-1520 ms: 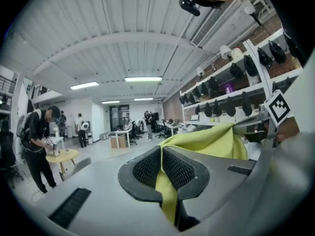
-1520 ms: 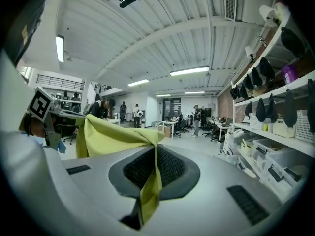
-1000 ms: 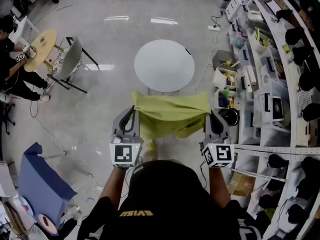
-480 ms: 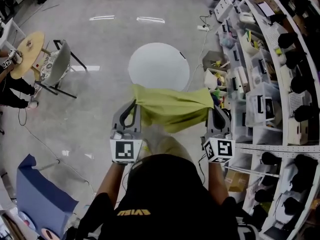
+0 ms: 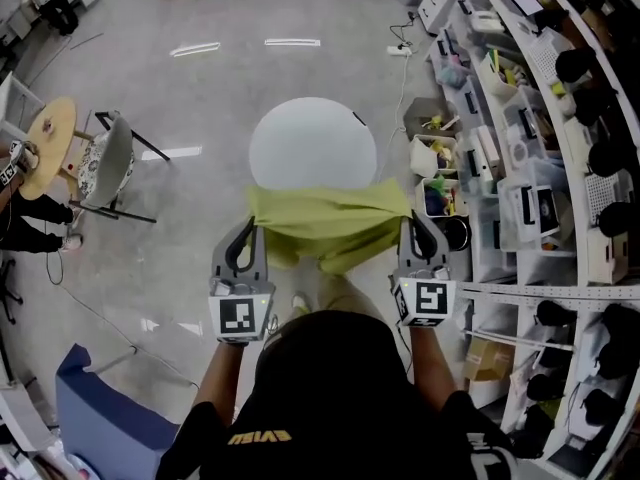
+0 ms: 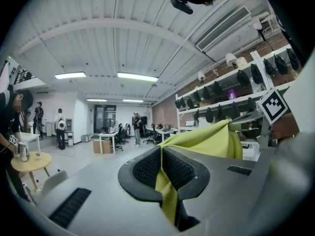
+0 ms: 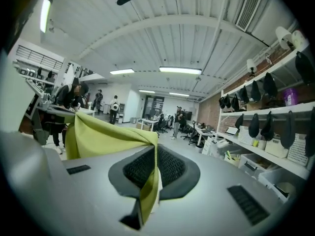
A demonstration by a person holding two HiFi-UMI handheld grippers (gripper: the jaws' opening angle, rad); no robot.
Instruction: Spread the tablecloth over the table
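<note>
The left gripper [image 5: 250,230] and right gripper [image 5: 410,226] squeeze their fingers [image 6: 179,171] on the top corners of the soft, floppy tablecloth [image 5: 330,226], near the table [image 5: 312,138].

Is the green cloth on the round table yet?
Not yet. The cloth hangs stretched between the left gripper and right gripper, each shut on one end, with the round table beyond it uncovered.
</note>
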